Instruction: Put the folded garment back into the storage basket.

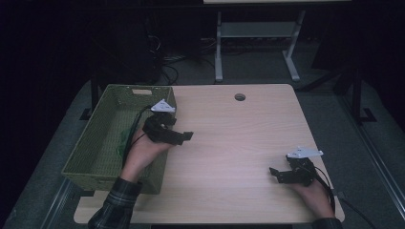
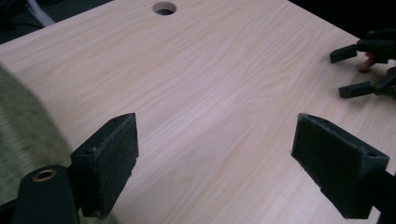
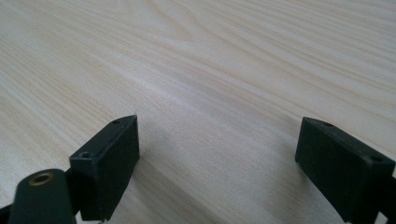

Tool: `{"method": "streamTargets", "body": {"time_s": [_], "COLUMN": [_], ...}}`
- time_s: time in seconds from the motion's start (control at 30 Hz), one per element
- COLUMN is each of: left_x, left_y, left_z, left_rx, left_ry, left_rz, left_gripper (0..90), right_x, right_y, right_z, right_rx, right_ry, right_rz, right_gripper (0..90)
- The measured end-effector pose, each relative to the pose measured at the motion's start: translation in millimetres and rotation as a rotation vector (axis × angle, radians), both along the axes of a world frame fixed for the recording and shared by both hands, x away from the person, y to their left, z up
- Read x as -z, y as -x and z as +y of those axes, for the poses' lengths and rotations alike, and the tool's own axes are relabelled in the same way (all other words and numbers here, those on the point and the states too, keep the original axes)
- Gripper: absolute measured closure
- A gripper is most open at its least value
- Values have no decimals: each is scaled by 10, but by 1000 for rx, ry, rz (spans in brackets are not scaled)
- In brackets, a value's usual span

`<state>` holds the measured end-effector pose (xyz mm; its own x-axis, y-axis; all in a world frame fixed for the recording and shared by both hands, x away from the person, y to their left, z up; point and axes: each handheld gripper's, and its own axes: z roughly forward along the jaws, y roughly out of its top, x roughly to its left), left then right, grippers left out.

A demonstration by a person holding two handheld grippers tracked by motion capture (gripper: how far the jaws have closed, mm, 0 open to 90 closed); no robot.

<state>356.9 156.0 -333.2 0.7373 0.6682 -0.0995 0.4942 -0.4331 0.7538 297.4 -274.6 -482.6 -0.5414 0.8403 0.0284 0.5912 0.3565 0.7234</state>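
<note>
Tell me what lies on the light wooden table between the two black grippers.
Nothing: in the high view, bare table separates the left gripper from the right gripper.

Tabletop (image 1: pixel 229 138) bare wood from middle to far edge, wide free lane between both grippers. Green basket (image 1: pixel 95 143) blocks left side, its wall just beside left gripper (image 1: pixel 184 137). Right gripper (image 1: pixel 277 174) sits near front right corner. Small round hole (image 1: pixel 239 97) near far edge.

Dim surroundings, evenly lit, slightly soft
</note>
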Motion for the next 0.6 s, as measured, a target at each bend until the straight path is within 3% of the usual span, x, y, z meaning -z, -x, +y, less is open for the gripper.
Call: {"method": "streamTargets", "body": {"time_s": [0.3, 0.6], "left_x": [236, 622], "left_y": [70, 88], "left_z": [-410, -610], "left_rx": [38, 42], "left_ry": [-14, -48], "left_rz": [-23, -20], "left_gripper": [139, 139], "right_x": [0, 0], "right_y": [0, 0], "right_z": [-1, -1], "right_rx": [-1, -2], "right_ry": [1, 1], "right_rz": [0, 0], "right_gripper": [131, 131]}}
